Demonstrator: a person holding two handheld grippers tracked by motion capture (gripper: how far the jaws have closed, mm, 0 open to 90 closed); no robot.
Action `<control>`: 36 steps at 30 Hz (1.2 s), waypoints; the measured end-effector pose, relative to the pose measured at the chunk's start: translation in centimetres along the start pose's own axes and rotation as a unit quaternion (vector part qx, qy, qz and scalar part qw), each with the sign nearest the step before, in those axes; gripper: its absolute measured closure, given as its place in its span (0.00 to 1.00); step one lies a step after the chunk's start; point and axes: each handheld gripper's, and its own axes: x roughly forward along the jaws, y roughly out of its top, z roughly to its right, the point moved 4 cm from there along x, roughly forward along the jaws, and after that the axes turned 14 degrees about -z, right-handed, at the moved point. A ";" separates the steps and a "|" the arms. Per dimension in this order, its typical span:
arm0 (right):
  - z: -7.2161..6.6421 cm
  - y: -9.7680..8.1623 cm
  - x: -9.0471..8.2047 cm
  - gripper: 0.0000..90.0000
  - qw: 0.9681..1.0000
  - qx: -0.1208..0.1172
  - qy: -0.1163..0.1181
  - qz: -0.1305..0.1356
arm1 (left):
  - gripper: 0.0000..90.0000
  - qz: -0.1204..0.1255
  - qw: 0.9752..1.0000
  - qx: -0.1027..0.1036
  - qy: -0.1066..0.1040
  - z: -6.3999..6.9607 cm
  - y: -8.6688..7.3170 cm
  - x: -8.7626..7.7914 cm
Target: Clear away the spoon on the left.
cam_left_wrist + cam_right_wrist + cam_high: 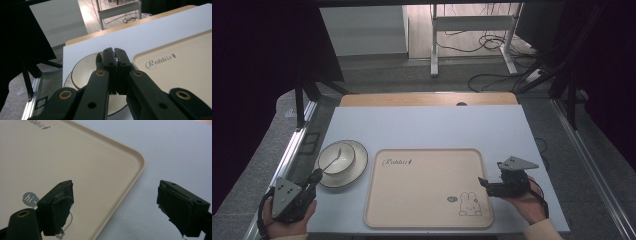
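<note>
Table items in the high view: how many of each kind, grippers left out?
Beige rectangular tray with rabbit print: 1
Cream round plate with brown rim: 1
Cream round bowl on that plate: 1
Spoon in the bowl: 1
Total: 4

A bare beige tray filled the table's middle, its surface free for passing. At its left, a bowl holding a spoon on a plate blocked the way. Beyond them, the white tabletop lay open.
</note>
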 end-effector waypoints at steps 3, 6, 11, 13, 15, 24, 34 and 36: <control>0.0 0.0 0.0 0.16 1.000 0.000 0.002 0.000 | 1.00 0.003 1.000 0.004 -0.003 0.2 0.2 -0.1; 0.0 0.0 0.0 0.16 1.000 0.000 0.001 0.000 | 1.00 0.005 1.000 0.007 -0.007 0.5 0.3 -0.1; 0.0 0.0 0.0 0.16 1.000 0.000 0.000 -0.001 | 1.00 0.010 1.000 0.013 -0.013 1.0 0.5 -0.3; 0.0 0.0 0.0 0.16 1.000 0.000 0.002 -0.001 | 1.00 0.015 1.000 0.017 -0.014 1.2 0.6 -0.3; 0.0 0.0 0.0 0.16 1.000 0.001 0.003 -0.001 | 1.00 0.018 1.000 0.021 -0.014 1.4 0.7 -0.4; -0.1 0.0 0.0 0.16 1.000 0.001 0.001 -0.002 | 1.00 0.019 0.999 0.027 -0.022 2.1 1.0 -0.2; -0.1 0.0 0.1 0.16 1.000 -0.001 0.000 -0.002 | 1.00 0.020 0.998 0.039 -0.036 3.2 1.4 0.1; -0.1 0.0 0.1 0.16 1.000 -0.001 0.000 -0.002 | 1.00 0.022 0.998 0.043 -0.040 3.6 1.6 0.1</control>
